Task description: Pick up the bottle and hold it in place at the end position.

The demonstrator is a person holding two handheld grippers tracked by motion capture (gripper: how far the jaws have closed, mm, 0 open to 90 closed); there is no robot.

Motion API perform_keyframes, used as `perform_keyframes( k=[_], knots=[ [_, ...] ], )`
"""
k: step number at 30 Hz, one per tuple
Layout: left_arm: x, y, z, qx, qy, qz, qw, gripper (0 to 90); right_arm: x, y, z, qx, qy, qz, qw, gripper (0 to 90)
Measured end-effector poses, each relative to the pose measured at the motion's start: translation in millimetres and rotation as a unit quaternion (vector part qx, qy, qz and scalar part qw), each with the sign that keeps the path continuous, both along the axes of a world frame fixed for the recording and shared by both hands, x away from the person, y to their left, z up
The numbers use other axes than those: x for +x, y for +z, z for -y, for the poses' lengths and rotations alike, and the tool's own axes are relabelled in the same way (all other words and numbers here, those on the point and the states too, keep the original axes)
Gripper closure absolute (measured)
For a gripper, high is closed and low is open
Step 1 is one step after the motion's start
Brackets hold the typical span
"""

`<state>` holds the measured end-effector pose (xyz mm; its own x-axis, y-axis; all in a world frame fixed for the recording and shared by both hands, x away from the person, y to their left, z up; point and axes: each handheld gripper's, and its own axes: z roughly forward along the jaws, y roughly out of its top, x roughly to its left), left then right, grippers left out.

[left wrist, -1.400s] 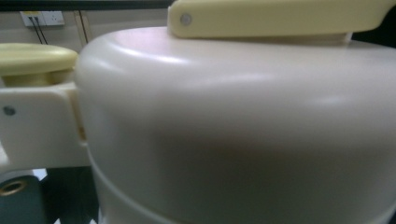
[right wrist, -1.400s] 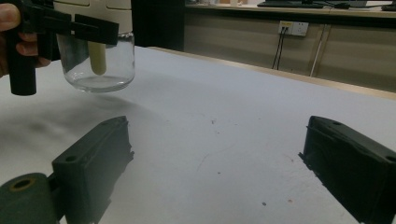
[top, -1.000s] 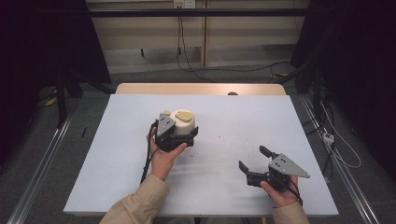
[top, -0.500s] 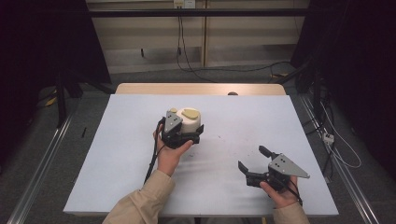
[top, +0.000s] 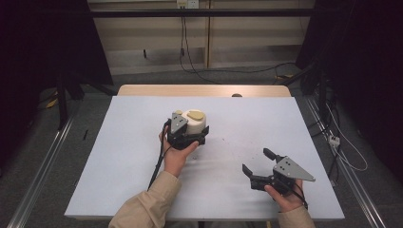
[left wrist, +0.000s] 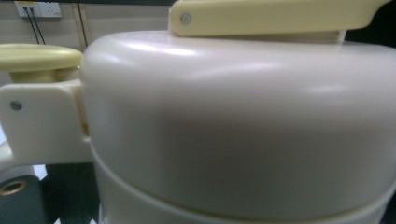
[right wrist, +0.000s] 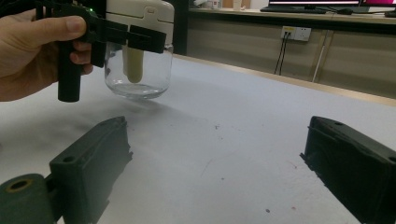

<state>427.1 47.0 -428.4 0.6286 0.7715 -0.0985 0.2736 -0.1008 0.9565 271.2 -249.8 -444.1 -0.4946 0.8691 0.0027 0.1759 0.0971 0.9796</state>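
A cream-lidded glass jar stood upright a little toward 11 o'clock of the white table's centre. Its clear, rounded glass body rested on the tabletop, with a pale stem hanging inside. The smooth cream lid carried a flat yellowish handle on top and a round yellowish button at its side hinge.

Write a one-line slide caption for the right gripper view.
Open right gripper low over the white table, facing the left gripper clamped on a glass jar with a cream lid.
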Motion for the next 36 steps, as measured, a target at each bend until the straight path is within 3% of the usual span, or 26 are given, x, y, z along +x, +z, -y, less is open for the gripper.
perform_keyframes(
  k=[20,36],
  knots=[
    [9.7,2.5,11.4,0.007,-0.004,0.011,0.9999,5.4,-0.6,0.7,1.3,0.009,-0.003,-0.005,0.9999,6.1],
    [16.3,-6.6,13.4,0.015,0.008,-0.001,0.9998,5.4,-0.5,0.6,0.5,0.009,0.001,-0.003,1.0000,6.1]
  ],
)
